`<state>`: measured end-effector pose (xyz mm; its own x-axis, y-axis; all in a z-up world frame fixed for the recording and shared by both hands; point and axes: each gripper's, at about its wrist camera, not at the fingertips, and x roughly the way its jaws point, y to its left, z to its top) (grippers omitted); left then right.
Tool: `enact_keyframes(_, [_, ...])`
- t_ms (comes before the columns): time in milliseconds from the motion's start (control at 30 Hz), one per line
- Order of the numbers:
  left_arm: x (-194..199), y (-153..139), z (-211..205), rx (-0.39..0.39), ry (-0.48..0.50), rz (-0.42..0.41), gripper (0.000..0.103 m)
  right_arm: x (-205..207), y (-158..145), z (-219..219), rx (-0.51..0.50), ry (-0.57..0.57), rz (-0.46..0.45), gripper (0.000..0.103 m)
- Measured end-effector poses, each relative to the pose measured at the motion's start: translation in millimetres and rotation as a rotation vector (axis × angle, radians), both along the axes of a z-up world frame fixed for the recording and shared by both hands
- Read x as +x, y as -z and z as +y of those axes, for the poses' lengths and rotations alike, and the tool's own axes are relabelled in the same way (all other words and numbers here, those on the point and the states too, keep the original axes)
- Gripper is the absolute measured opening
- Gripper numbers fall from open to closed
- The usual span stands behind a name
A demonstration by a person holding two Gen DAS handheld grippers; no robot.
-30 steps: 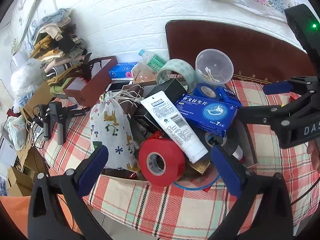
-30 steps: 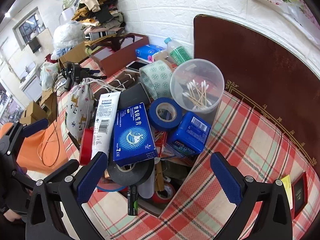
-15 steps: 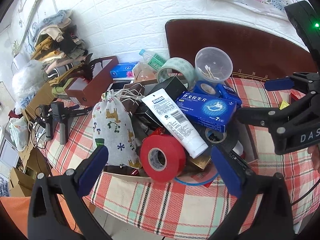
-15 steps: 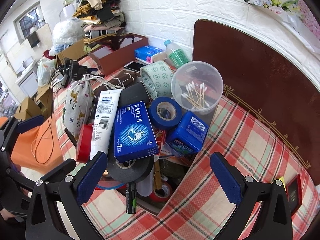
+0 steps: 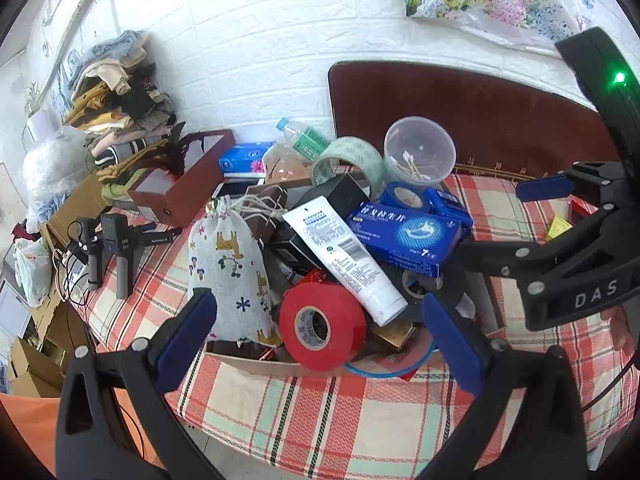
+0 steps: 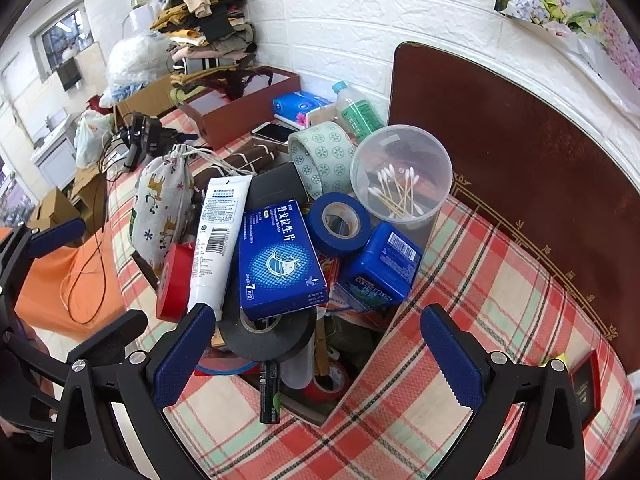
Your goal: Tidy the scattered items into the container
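Note:
A shallow cardboard box (image 5: 256, 363) on the plaid table is heaped with items: a red tape roll (image 5: 322, 326), a white tube (image 5: 346, 254), a blue medicine box (image 5: 404, 240), a printed drawstring pouch (image 5: 232, 276), black tape (image 6: 266, 334), blue tape (image 6: 340, 224), a blue tin (image 6: 380, 268), a green-patterned tape (image 6: 324, 160) and a clear cup of cotton swabs (image 6: 400, 176). My left gripper (image 5: 320, 336) is open and empty, above the box's near edge. My right gripper (image 6: 316, 354) is open and empty, above the box's right side; it also shows in the left wrist view (image 5: 560, 216).
A brown open box (image 5: 180, 188), a tissue pack (image 5: 244, 160), a phone (image 6: 272, 132) and a bottle (image 6: 356, 114) lie behind the heap. A dark wooden board (image 6: 520, 140) leans on the wall. Spare grippers (image 5: 116, 240) lie at the left edge. A small dark case (image 6: 586, 384) sits far right.
Both grippers have drawn back and up a little from the heap, so the box looks slightly smaller. Nothing in the box has moved.

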<state>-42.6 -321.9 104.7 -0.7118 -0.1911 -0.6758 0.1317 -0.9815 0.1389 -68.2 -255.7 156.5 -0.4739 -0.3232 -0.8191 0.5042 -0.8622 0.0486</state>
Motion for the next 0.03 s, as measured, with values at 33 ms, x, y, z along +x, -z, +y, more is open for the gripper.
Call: enact_keyframes(33, [0.1,-0.9,-0.5,0.004,0.002,0.003,0.103,0.2,0.1,-0.3,0.002,0.0,0.0,0.103])
